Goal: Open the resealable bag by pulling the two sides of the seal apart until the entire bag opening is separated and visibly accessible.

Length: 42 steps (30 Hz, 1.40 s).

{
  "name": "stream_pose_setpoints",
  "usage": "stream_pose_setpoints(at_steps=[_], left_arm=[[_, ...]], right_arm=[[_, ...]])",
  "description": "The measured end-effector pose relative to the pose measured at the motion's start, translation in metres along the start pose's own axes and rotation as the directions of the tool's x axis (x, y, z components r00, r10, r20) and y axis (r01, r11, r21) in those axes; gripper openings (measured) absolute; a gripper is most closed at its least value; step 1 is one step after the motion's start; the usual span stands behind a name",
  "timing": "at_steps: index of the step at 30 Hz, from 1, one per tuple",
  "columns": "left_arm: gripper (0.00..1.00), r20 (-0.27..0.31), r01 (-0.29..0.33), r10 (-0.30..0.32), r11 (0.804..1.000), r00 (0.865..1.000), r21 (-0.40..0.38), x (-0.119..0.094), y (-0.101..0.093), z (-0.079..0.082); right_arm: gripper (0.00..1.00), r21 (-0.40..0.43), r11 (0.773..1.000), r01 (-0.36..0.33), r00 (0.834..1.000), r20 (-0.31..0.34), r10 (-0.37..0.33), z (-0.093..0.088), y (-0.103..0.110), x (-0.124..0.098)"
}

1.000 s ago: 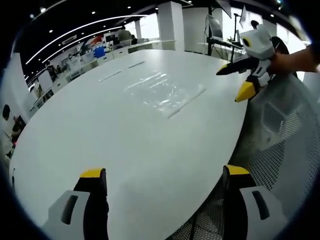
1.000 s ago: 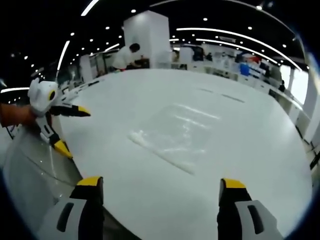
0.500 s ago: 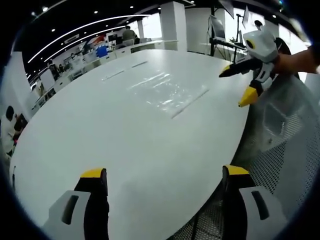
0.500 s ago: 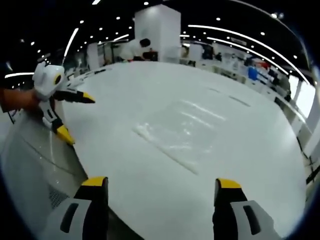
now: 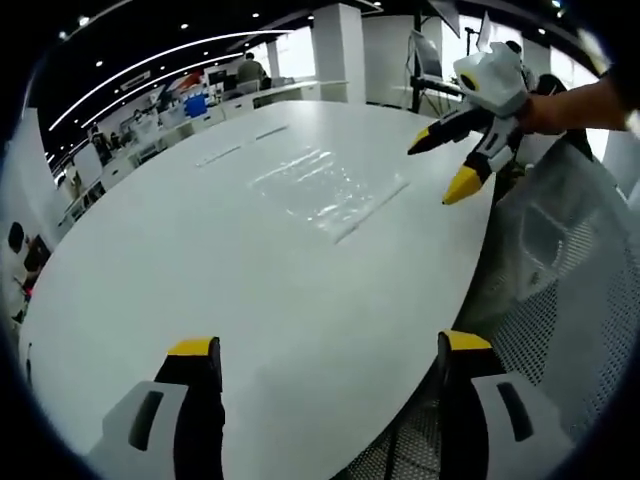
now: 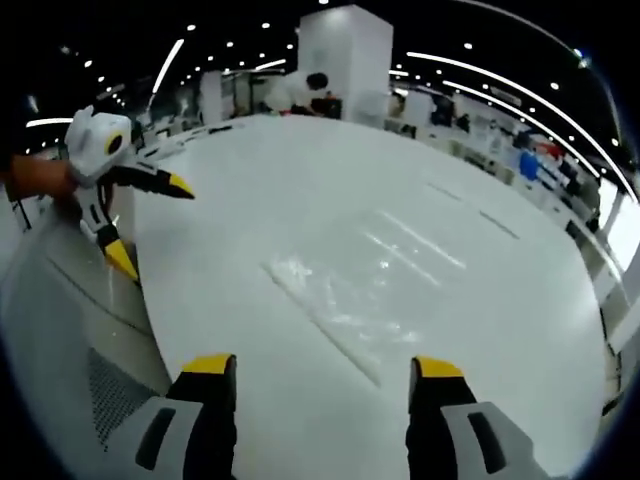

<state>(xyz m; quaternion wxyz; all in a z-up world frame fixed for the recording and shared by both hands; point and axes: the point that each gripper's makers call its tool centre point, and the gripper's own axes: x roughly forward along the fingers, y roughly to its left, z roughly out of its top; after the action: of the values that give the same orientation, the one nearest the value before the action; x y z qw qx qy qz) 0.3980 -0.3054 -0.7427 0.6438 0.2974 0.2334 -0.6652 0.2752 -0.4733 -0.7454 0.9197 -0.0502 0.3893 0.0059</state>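
Your left gripper (image 5: pixel 325 365) hangs over the near edge of the white table (image 5: pixel 180 260) with its yellow-tipped jaws spread wide and nothing between them. Your right gripper (image 6: pixel 322 385) sits likewise over its own near edge, jaws apart and empty. The resealable bag (image 5: pixel 325 188) lies flat on the tabletop, well ahead of both grippers and touched by neither; it is clear plastic, and its seal strip runs along the edge nearest the table's rim. In the right gripper view the bag (image 6: pixel 355 290) lies just beyond your jaws, seal edge facing you. No brand, label or printing can be read on the bag; it is too glossy and small to say whether any exists. In the left gripper view your right gripper (image 5: pixel 440 165) comes in from the upper right, jaws apart, held beside the table's edge near a grey mesh chair (image 5: pixel 560 270). In the right gripper view your left gripper (image 6: pixel 150 220) enters from the left, also parted.
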Motion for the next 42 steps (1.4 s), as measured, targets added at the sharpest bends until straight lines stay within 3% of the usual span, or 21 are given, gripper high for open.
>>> stream_pose_setpoints(at_steps=[7,11,17,20,26,32,34,36,42], left_arm=[[0.83,0.016,-0.011,0.010,1.000,1.000,0.029,-0.006,0.009,0.010],[0.77,0.019,-0.016,0.015,0.999,1.000,0.051,-0.008,0.011,0.012],[0.72,0.013,-0.003,0.002,0.996,1.000,0.092,-0.009,0.008,0.012],[0.72,0.026,0.005,-0.008,0.995,1.000,0.101,-0.009,0.008,0.019],[0.69,0.034,0.005,-0.009,0.991,0.999,0.133,-0.007,0.013,0.032],[0.66,0.027,0.027,-0.032,0.988,0.999,0.154,0.000,0.014,0.036],[0.65,0.024,0.039,-0.044,0.986,0.999,0.163,0.002,0.012,0.038],[0.64,0.020,0.050,-0.054,0.983,0.998,0.177,0.004,0.011,0.038],[0.63,0.008,0.051,-0.054,0.980,0.999,0.193,0.012,0.011,0.034]], right_arm=[[0.47,-0.091,0.994,-0.054,0.998,-0.041,0.051,0.002,-0.005,0.020],[0.33,-0.102,0.991,-0.085,0.994,-0.075,0.077,0.000,-0.010,0.028],[0.21,-0.109,0.987,-0.121,0.986,-0.127,0.107,-0.009,-0.016,0.039],[0.20,-0.097,0.984,-0.147,0.982,-0.130,0.134,-0.008,-0.015,0.041],[0.12,-0.157,0.965,-0.210,0.968,-0.173,0.182,-0.011,-0.011,0.040],[0.07,-0.201,0.947,-0.252,0.956,-0.204,0.211,-0.009,-0.008,0.042],[0.05,-0.229,0.932,-0.280,0.947,-0.223,0.229,-0.010,-0.007,0.042],[0.02,-0.296,0.904,-0.307,0.938,-0.256,0.235,-0.011,-0.006,0.042],[0.00,-0.275,0.905,-0.323,0.930,-0.269,0.250,-0.010,-0.005,0.042]])
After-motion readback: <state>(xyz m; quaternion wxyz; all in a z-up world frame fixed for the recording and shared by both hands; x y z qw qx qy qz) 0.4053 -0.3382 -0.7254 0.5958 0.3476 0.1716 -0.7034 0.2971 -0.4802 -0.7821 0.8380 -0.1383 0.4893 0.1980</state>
